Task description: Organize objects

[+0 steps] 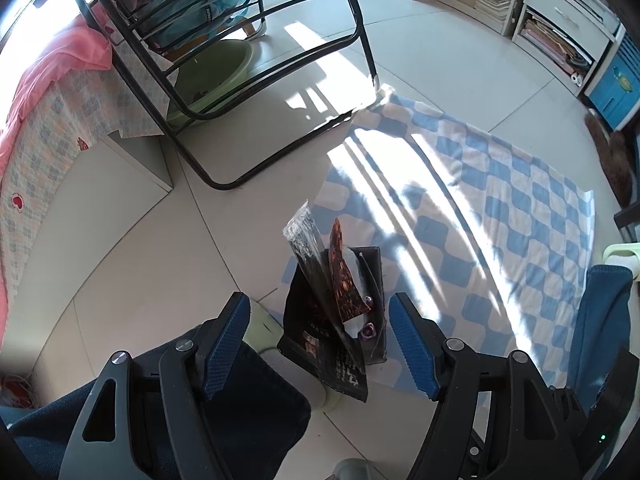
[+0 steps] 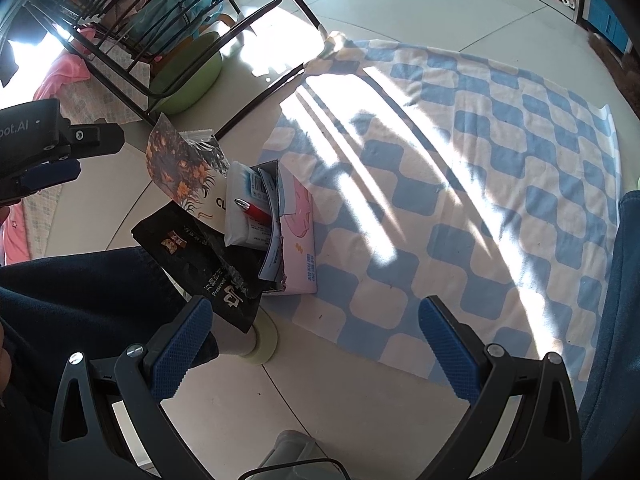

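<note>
A small pink box stands on the corner of a blue-and-cream checked cloth on the floor. It holds a white tissue pack, a red pen, an orange-flowered card and black snack packets. The same pile shows in the left wrist view between my fingers. My left gripper is open above the pile and empty. My right gripper is open and empty, over the cloth's near edge. The left gripper's body shows at the far left.
A black metal chair frame stands beyond the cloth with a green basin under it. A bed with pink bedding lies left. Shelves stand at the back right. The person's legs in dark trousers are near the box.
</note>
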A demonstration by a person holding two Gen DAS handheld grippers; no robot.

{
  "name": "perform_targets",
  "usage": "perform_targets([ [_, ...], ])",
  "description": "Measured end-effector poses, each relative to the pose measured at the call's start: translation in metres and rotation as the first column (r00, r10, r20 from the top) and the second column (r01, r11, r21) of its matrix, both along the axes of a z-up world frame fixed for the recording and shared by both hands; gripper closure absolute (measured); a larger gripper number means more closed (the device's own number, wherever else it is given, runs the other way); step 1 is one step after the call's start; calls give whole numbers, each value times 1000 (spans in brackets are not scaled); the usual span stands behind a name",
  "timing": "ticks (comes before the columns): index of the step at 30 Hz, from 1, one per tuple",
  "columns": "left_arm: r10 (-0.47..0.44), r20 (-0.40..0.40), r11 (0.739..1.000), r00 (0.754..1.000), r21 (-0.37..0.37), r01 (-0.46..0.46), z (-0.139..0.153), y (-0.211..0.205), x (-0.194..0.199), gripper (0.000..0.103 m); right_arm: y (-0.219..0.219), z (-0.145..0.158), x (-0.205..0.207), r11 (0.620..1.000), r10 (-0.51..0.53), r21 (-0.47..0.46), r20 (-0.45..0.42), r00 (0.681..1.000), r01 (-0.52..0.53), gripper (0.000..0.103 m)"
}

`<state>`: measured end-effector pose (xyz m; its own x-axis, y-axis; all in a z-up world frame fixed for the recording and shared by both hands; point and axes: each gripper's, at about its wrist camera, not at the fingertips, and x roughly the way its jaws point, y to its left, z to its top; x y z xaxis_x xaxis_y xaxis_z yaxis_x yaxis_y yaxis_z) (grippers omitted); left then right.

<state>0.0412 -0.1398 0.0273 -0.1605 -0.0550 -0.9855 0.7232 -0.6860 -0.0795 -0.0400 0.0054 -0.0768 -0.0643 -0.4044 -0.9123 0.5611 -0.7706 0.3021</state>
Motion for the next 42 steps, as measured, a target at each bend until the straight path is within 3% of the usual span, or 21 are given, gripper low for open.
perform_targets([
  [42, 97, 34, 994, 995, 55, -99, -9, 0, -2, 32, 1, -6, 3, 1000, 5, 6, 14, 1000, -5, 0],
])
